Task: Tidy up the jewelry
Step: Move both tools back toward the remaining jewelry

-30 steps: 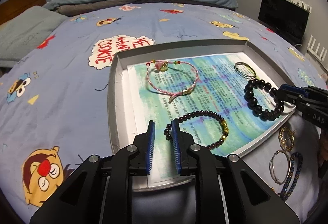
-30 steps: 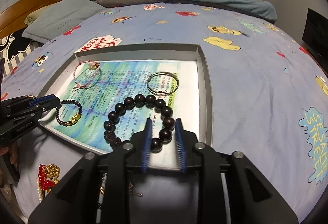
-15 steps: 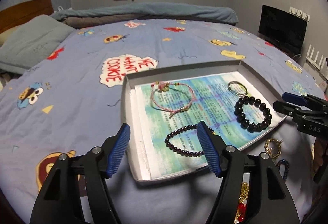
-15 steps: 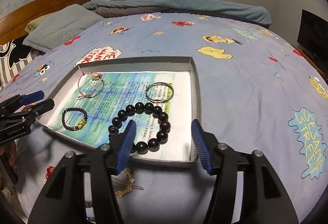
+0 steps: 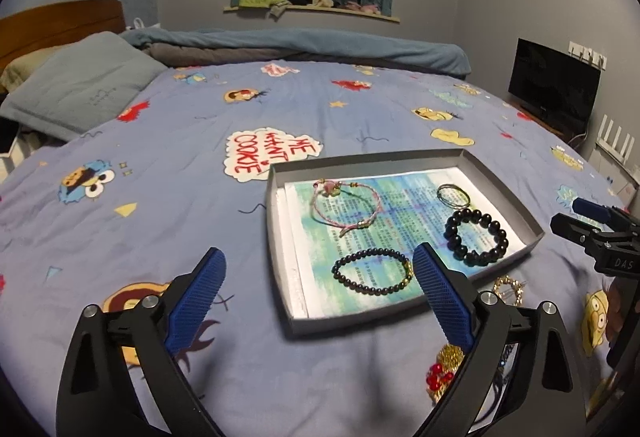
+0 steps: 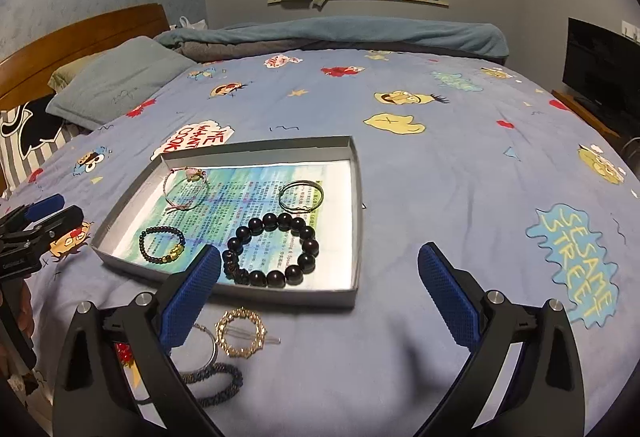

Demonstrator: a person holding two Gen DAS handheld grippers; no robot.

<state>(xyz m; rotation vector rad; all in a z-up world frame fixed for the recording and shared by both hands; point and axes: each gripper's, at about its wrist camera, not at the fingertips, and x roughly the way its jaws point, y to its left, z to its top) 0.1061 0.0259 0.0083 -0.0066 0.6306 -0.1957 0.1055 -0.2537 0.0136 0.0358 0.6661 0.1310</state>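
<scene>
A shallow grey tray (image 5: 276, 237) (image 6: 358, 229) lined with printed paper lies on the bed. In it lie a pink cord bracelet (image 5: 346, 207) (image 6: 186, 189), a thin wire bangle (image 5: 453, 195) (image 6: 301, 196), a large black bead bracelet (image 5: 476, 237) (image 6: 272, 251) and a small dark bead bracelet with gold charm (image 5: 372, 271) (image 6: 162, 249). My left gripper (image 5: 316, 297) is open and empty, held above the tray's near edge. My right gripper (image 6: 318, 293) is open and empty, near the tray's front.
Loose jewelry lies on the blue cartoon bedspread before the tray: a gold ring brooch (image 6: 240, 333) (image 5: 508, 290), a blue braided bracelet (image 6: 218, 383), a silver bangle (image 6: 210, 351), a red-and-gold piece (image 5: 442, 373). A pillow (image 5: 84, 85) lies far left, a TV (image 5: 554, 85) at right.
Both grippers opened wide, letting go of the bead bracelets in the tray, and drew back and up from it.
</scene>
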